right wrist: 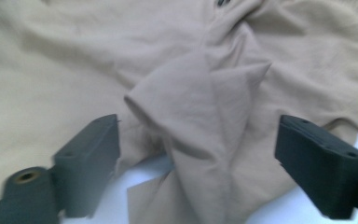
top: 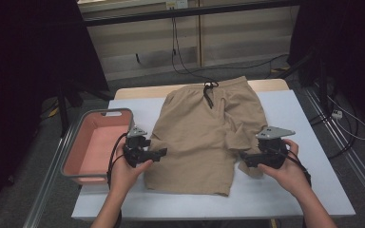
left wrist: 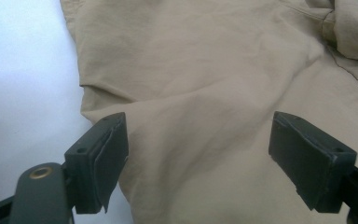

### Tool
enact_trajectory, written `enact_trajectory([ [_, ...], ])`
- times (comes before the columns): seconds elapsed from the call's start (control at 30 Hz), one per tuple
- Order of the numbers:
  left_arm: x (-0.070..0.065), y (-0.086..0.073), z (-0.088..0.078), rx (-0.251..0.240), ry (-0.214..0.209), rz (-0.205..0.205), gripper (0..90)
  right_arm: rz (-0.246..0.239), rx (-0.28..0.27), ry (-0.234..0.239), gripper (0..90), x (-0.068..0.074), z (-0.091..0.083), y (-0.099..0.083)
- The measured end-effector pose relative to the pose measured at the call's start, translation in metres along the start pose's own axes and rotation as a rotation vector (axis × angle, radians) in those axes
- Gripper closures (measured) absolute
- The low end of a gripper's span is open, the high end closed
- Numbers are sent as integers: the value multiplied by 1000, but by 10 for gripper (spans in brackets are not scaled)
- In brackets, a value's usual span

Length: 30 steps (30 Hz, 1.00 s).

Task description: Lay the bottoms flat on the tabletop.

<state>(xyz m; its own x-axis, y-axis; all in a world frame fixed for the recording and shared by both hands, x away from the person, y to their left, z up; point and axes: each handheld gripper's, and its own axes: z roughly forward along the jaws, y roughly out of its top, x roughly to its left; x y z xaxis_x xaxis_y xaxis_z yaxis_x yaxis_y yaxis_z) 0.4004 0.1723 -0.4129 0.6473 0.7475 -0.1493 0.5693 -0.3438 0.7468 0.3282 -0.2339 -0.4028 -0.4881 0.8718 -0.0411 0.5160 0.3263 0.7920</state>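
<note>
From above we see tan shorts (top: 204,133) spread on the white table (top: 294,190), left gripper (top: 160,153) at one leg, right gripper (top: 243,156) at the other. In the left gripper view our jaws gape, empty. In the right gripper view ours stand wide beside a bunched fold (right wrist: 205,121), gripping nothing

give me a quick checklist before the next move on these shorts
1. Shorts on the table: ok, waistband at the far edge.
2. Right leg flat: not ok, the fabric is bunched into a peaked fold.
3. Left tool open: ok, at the shorts' left edge, gripping nothing.
4. Right tool open: ok, jaws apart either side of the fold, not pinching it.
5. Bin reachable: ok, beside the left hand.
6. Drawstring clear of the tools: ok.
</note>
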Motion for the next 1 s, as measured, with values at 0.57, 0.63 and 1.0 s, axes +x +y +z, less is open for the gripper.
enact_trajectory([
  [0.57, 0, 3, -3, -8, -7, 8, 201, 127, 46, -167, 357, -63, 23, -3],
  [0.63, -1, 2, -3, -9, -9, 5, 201, 147, 88, -177, 363, -68, 32, -6],
  [1.0, -1, 2, -3, -10, -8, 6, 202, 209, 136, -104, 744, -56, 48, -33],
])
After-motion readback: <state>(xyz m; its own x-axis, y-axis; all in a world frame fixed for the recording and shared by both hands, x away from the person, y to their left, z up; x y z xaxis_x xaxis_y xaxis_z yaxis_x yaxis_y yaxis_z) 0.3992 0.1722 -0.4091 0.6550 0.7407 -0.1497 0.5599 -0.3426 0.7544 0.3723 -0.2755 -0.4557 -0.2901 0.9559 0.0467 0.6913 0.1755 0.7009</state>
